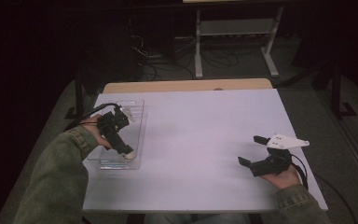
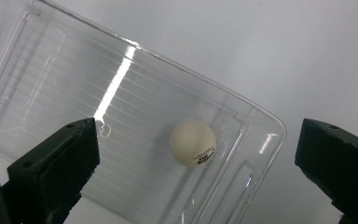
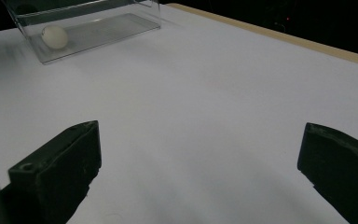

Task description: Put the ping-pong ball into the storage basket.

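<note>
A clear plastic tray (image 1: pixel 138 108) lies on the left side of the white table (image 1: pixel 200 126). A white ball (image 2: pixel 192 142) with dark print rests on the tray's ribbed floor (image 2: pixel 65 79), near one end. My left gripper (image 1: pixel 127 151) hangs above that end, pointing down; in the left gripper view its jaws (image 2: pixel 199 129) stand wide open, with the ball below them and untouched. My right gripper (image 1: pixel 251 150) rests open at the right side of the table, its jaws (image 3: pixel 200 128) over bare tabletop. In the right gripper view the ball (image 3: pixel 55 36) sits in the tray (image 3: pixel 98 25), far off.
A wooden edge (image 1: pixel 186 86) borders the table's far side. Beyond it, on the dark floor, stand a white metal frame (image 1: pixel 235 28) and tangled cables (image 1: pixel 163 56). The person's green sleeves (image 1: pixel 56 177) come in from the bottom corners.
</note>
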Motion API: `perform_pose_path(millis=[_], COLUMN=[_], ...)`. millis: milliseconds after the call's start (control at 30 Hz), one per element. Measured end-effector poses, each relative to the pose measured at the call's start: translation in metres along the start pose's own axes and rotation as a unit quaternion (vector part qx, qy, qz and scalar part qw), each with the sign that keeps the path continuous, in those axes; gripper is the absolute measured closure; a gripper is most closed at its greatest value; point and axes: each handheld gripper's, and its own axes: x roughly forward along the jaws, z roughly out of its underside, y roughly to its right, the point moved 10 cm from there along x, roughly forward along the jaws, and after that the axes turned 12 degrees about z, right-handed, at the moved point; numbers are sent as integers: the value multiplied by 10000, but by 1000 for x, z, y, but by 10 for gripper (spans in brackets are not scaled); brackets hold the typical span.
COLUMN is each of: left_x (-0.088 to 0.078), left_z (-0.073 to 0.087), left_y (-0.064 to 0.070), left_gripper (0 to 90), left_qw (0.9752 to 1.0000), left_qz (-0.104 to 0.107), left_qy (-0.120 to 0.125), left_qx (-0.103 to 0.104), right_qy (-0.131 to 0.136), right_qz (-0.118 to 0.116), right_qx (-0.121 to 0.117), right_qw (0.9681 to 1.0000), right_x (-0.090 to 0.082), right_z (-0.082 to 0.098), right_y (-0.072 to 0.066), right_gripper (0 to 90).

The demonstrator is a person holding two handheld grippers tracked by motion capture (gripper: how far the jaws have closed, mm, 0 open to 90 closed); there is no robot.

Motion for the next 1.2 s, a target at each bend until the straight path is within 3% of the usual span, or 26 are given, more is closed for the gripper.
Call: perform_pose_path(millis=[200, 567, 1200], left_x=[-5, -4, 0], left_z=[-2, 5, 21], left_y=[7, 10, 21], left_gripper=[0, 0, 0], left_qw=[9999, 9995, 9960], left_qz=[-13, -107, -143], left_qy=[119, 287, 886], left_qx=[95, 35, -45], right_qy=[5, 8, -1], right_qz=[-1, 10, 13], right_qx=[5, 0, -13], right_qw=[10000, 10000, 10000], right_x=[0, 0, 0], right_z=[0, 0, 0], right_y=[0, 0, 1], right_gripper=[0, 0, 0])
